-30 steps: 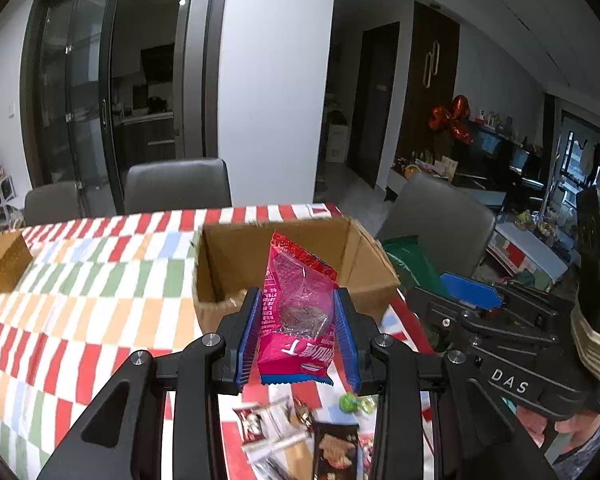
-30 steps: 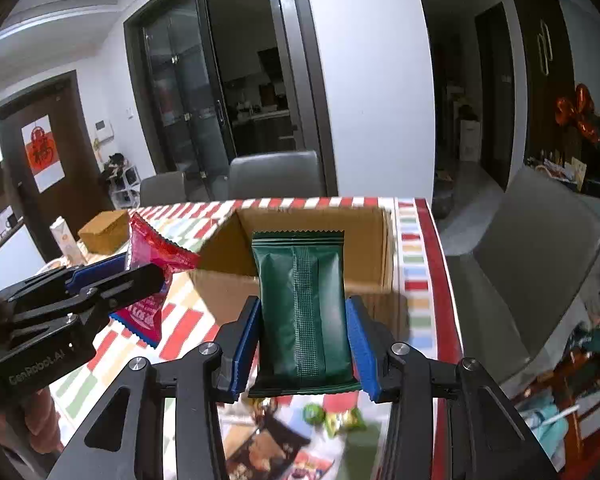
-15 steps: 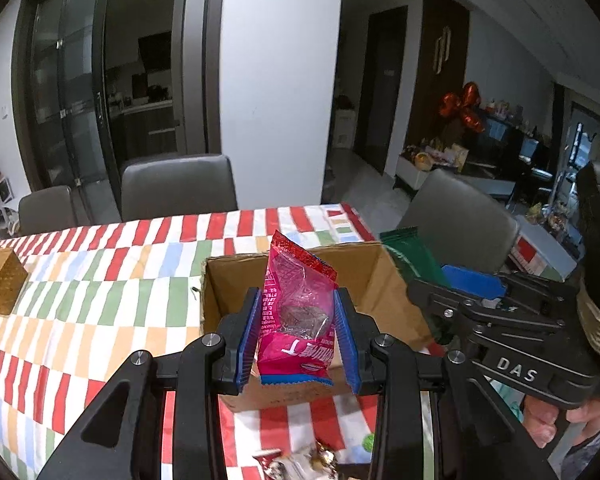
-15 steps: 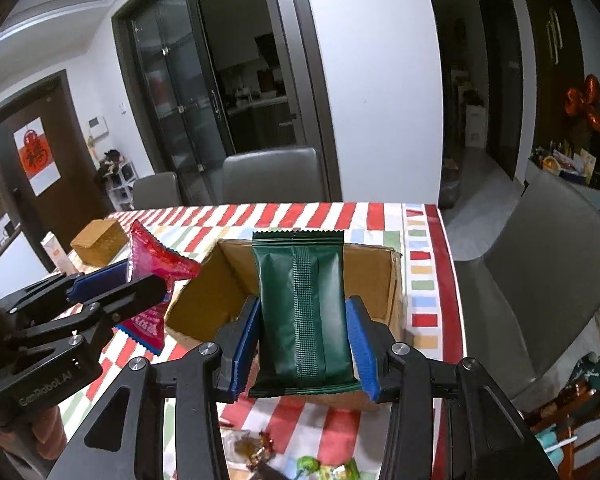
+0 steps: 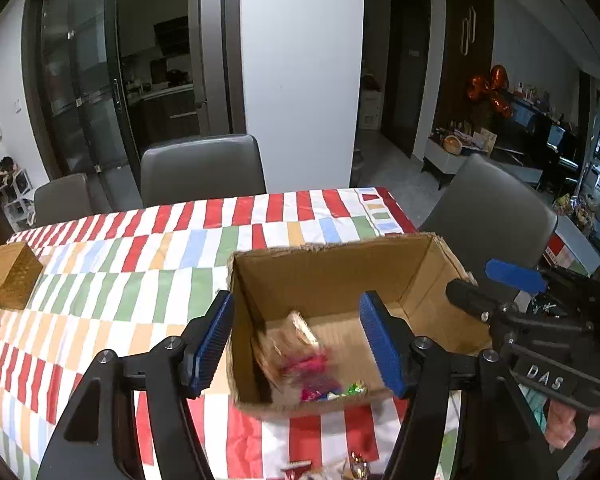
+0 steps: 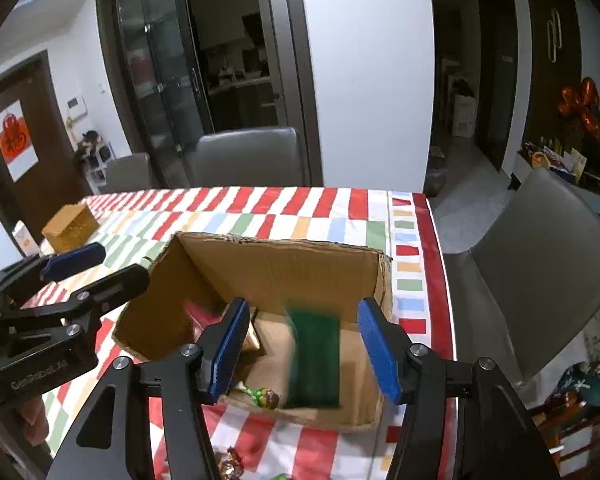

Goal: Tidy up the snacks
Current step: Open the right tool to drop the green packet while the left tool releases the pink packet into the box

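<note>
Both tools are opening over the cardboard box (image 5: 332, 276), with nothing pressed between their pads: below the left tool (image 5: 296, 344) the pink packet (image 5: 300, 360) is seen blurred inside the box, and below the right tool (image 6: 300, 348) the green packet (image 6: 314, 360) likewise. The green packet could be left leaning on the near wall and tip out. Loose sweets (image 6: 228, 460) on the surface (image 5: 140, 260) could be overlooked.

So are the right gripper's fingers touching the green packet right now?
Apart. The right wrist view shows the green packet blurred inside the cardboard box, with clear gaps to both blue fingers of the right gripper, whose jaws are opening.
</note>
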A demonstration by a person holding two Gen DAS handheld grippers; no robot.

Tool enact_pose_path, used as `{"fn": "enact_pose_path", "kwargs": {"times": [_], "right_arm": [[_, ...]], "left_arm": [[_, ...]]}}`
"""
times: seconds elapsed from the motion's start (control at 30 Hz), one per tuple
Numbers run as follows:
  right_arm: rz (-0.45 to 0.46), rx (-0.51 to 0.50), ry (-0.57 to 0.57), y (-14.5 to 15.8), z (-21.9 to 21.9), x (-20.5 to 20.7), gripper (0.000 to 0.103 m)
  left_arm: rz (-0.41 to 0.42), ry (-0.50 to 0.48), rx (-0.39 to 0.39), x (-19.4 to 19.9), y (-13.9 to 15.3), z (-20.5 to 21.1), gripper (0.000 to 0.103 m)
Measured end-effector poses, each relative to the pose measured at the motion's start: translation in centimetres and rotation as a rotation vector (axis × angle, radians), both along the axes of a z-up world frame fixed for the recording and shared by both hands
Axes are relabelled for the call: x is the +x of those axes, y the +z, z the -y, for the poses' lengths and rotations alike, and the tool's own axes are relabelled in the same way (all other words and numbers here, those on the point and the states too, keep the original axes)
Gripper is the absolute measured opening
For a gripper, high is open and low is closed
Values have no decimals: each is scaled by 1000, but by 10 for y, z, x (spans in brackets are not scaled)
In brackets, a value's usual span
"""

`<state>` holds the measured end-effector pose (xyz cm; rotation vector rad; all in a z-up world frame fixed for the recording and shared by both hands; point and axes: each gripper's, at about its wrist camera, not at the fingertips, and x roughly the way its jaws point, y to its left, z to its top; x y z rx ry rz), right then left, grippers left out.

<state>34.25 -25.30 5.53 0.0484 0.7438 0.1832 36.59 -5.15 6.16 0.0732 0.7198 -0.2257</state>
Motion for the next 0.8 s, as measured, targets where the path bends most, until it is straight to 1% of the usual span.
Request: {"fn": "enact_pose_path", "kwargs": {"times": [0.2, 0.27, 0.33, 0.43, 0.57, 0.8], "right_arm": [[74, -21, 9, 10, -3, -34, 57], [98, -25, 14, 12, -5, -50, 57], [115, -24, 24, 14, -7, -65, 57], [121, -2, 34, 12, -8, -84, 57], [120, 20, 25, 4, -7, -107, 57], [73, 28, -6, -19, -7, -142, 57]], "left_arm": [[30, -9, -4, -33, 3, -7, 65], [32, -19, -17, -45, 4, -10, 66], [42, -16, -11, -59, 5, -11, 66], [65, -20, -13, -82, 4, -14, 67], [75, -7, -17, -107, -1, -20, 67], [46, 16, -16, -145, -25, -25, 67]]}}
